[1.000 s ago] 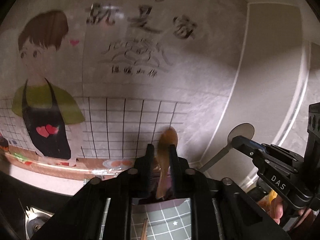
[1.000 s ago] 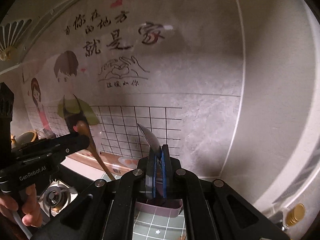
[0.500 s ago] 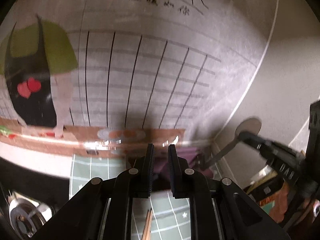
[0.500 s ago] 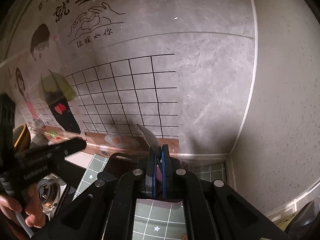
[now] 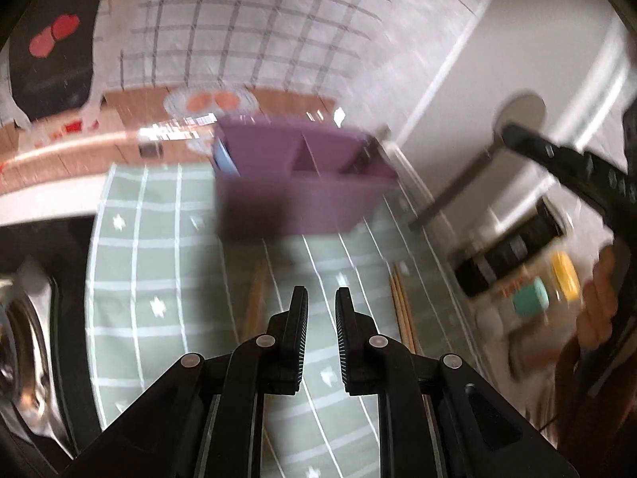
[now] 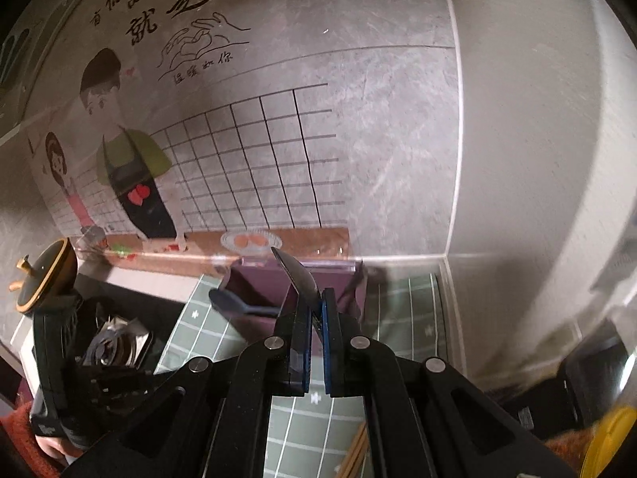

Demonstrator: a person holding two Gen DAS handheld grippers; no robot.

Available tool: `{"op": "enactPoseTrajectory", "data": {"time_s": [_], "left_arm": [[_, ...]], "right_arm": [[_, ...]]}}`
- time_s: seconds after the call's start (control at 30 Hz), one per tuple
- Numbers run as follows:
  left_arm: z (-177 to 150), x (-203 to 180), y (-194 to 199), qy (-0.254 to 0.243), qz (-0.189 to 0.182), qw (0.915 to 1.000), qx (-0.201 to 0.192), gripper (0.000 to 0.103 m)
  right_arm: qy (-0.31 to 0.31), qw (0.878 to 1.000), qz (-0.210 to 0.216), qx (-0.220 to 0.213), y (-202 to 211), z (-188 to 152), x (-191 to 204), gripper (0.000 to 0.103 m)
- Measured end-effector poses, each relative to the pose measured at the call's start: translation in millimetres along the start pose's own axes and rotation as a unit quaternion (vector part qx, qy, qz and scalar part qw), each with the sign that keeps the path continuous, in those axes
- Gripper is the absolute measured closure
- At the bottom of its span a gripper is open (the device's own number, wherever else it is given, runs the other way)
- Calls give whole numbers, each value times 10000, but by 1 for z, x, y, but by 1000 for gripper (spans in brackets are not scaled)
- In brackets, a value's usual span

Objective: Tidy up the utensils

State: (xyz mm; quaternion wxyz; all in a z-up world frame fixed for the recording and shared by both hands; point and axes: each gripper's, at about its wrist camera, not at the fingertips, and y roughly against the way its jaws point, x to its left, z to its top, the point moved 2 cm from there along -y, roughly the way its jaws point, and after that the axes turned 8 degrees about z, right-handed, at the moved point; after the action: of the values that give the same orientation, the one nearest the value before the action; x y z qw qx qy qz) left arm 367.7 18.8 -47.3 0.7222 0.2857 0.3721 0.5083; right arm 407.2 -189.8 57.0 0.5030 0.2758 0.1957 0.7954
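Left wrist view: your left gripper (image 5: 321, 302) hangs over the green mat (image 5: 159, 279), fingers slightly apart and empty; chopsticks (image 5: 402, 306) lie on the mat, the purple bin (image 5: 302, 183) at the wall. Your right gripper (image 5: 513, 135) grips a spoon (image 5: 469, 167).

Right wrist view: your right gripper's (image 6: 316, 310) fingers are clamped on the spoon (image 6: 296, 275), before the bin (image 6: 258, 290).

the wooden spoon has gone from the left gripper (image 5: 321, 298), now empty.
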Motion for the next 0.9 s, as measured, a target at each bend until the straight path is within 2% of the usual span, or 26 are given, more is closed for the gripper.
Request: {"op": "enactPoseTrajectory", "data": {"time_s": [0.2, 0.33, 0.43, 0.63, 0.8, 0.9], "left_arm": [[-62, -12, 6, -225, -168, 9988, 406, 88], [-113, -14, 9, -100, -259, 9960, 851, 88], [-151, -19, 16, 132, -354, 9923, 1178, 88], [-202, -30, 45, 708, -102, 9907, 1157, 88], [-237, -44, 68, 1185, -71, 9857, 1199, 88], [-256, -49, 70, 1503, -68, 9804, 1269, 88]], "right_arm": [[-175, 9996, -183, 128, 19, -30, 5, 99], [-286, 9984, -456, 150, 34, -50, 6, 99], [-338, 9981, -463, 205, 45, -66, 4, 99], [-188, 9994, -275, 122, 69, -92, 0, 99], [-82, 9998, -166, 26, 84, -109, 1, 99], [-156, 9998, 98, 31, 88, -118, 2, 99]]}}
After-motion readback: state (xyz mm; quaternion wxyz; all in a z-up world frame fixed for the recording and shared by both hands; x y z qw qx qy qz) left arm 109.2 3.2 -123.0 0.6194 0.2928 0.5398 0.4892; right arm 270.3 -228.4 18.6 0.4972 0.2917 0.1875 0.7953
